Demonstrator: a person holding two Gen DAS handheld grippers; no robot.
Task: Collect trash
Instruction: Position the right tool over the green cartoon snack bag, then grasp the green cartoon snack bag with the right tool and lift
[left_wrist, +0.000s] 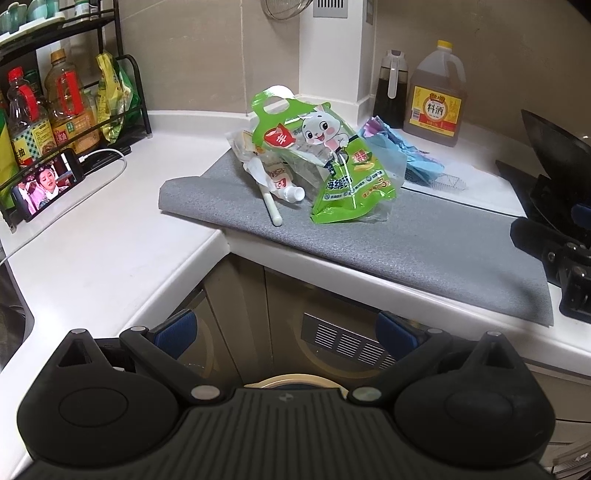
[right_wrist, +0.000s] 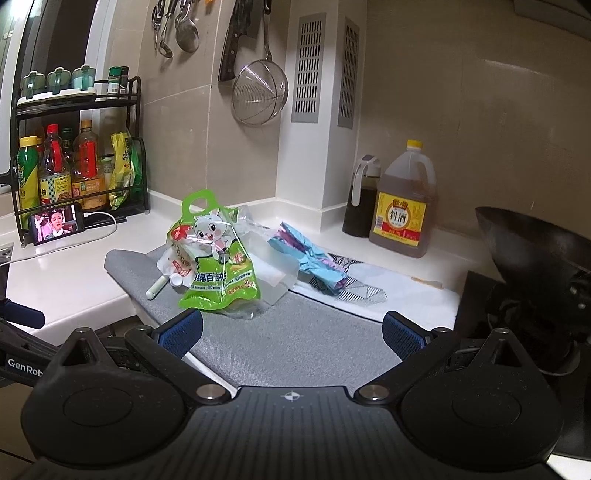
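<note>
Both grippers, left and right, gape empty.
Green sponge-cloth bag: light, crinkly, slippery; pinch its handle loop.

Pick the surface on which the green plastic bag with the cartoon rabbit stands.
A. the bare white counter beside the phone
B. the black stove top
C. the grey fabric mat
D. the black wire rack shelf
C: the green plastic bag with the cartoon rabbit stands upright on the grey fabric mat, amid other wrappers.

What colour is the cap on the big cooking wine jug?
Yellow. The cap on the jug shows best in the right wrist view.
</note>
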